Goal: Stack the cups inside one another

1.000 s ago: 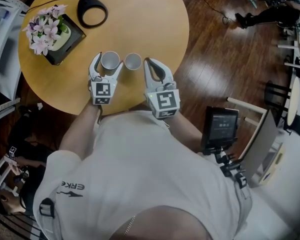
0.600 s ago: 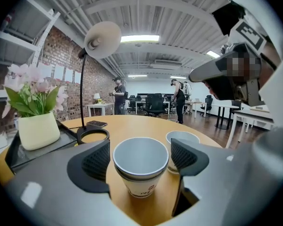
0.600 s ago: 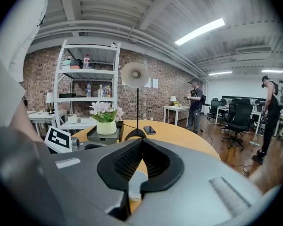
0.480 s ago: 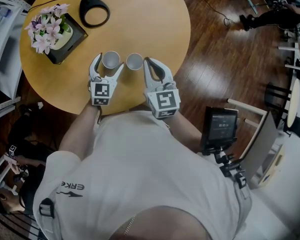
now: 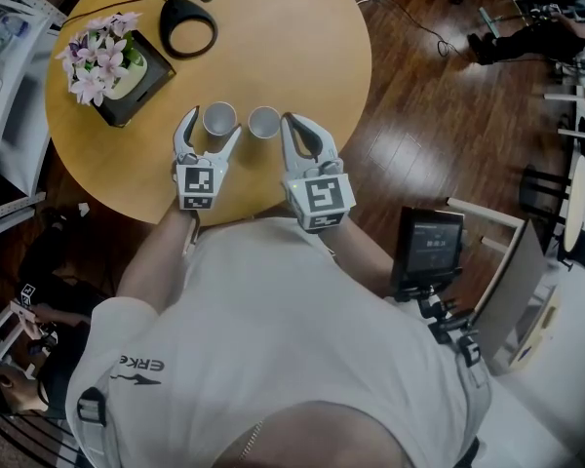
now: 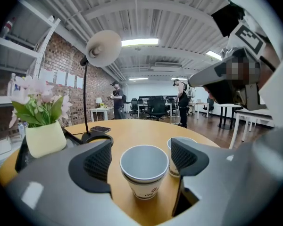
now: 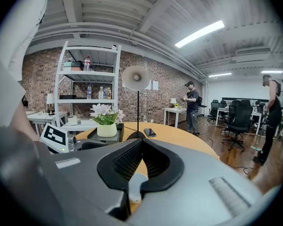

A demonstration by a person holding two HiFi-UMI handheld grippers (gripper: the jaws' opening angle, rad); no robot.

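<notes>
Standing between parted left tongs [image 6: 141, 159], one cup [image 6: 144, 175]

The grey left tongs [image 5: 213, 125] are wide open. The grey right tongs [image 5: 291, 123] are shut tight. Both point forward and slightly down, side by side, over the near edge of the round wooden tabletop [image 5: 302, 27].

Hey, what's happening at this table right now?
A person with a gripper in each hand works at a round wooden table. The left gripper stands open around the left paper cup without touching it. The right gripper is shut and empty, beside the right paper cup. Nothing is stacked yet.
</notes>
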